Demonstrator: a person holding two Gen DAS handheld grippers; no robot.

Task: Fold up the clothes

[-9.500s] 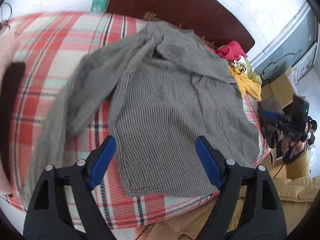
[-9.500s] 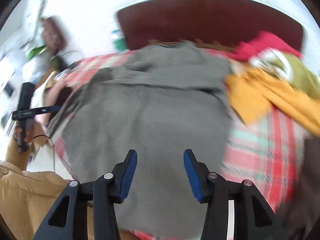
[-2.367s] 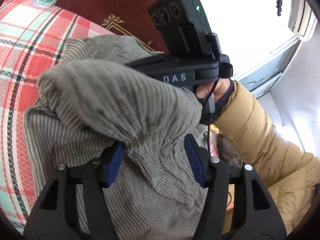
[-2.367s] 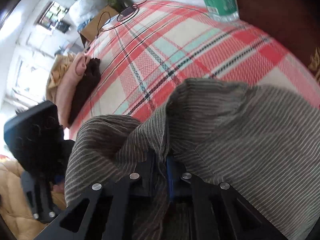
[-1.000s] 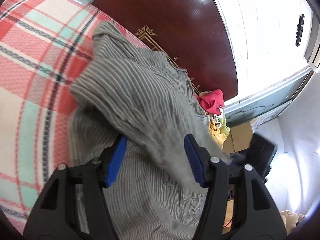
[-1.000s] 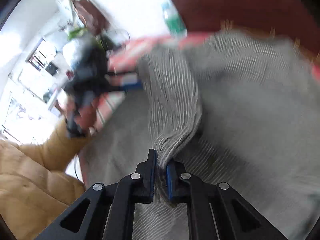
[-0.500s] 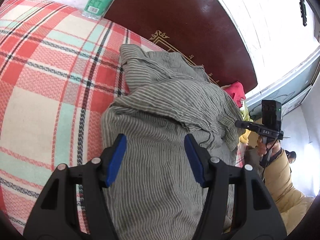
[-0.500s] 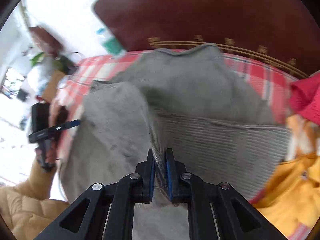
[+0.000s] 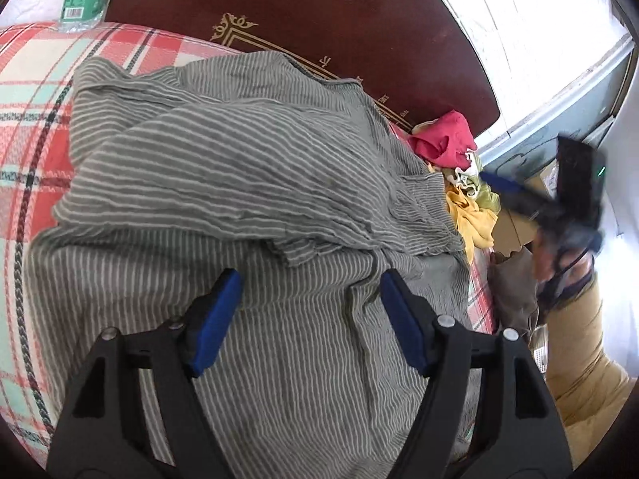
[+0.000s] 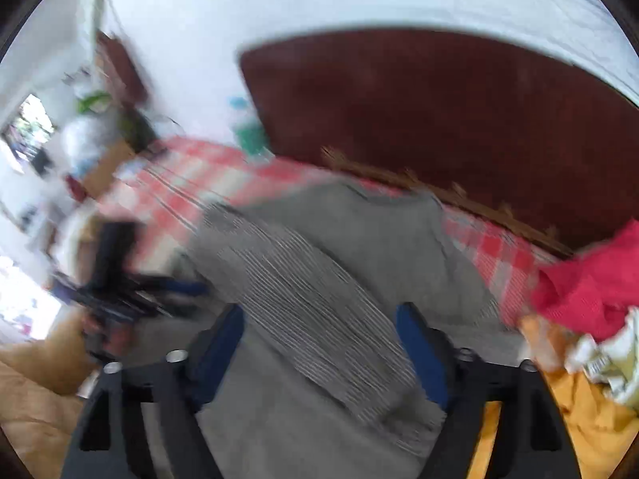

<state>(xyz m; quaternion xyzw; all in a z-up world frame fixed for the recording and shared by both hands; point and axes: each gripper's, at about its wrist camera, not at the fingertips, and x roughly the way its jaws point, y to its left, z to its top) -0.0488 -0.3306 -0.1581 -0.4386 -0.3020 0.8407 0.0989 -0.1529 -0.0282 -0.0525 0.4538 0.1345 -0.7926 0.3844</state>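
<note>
Striped grey shirt (image 9: pixel 247 183) lies mid-frame on the plaid bed (image 9: pixel 28 127), one sleeve folded across its body; lower folds look undone, and the clothes pile (image 9: pixel 459 167) at right waits. Left gripper (image 9: pixel 311 315) and right gripper (image 10: pixel 319 343) have just been opening, jaws spread, nothing between them.

Left gripper (image 9: pixel 309 311) and right gripper (image 10: pixel 319 343) just opened wide, apparently empty, angled downward.

You see a grey, white-striped shirt (image 9: pixel 255 167) on the red, cream and mint plaid bedsheet (image 9: pixel 32 92); beside the shirt, red (image 9: pixel 443 139) and yellow (image 9: pixel 471 215) clothes.
</note>
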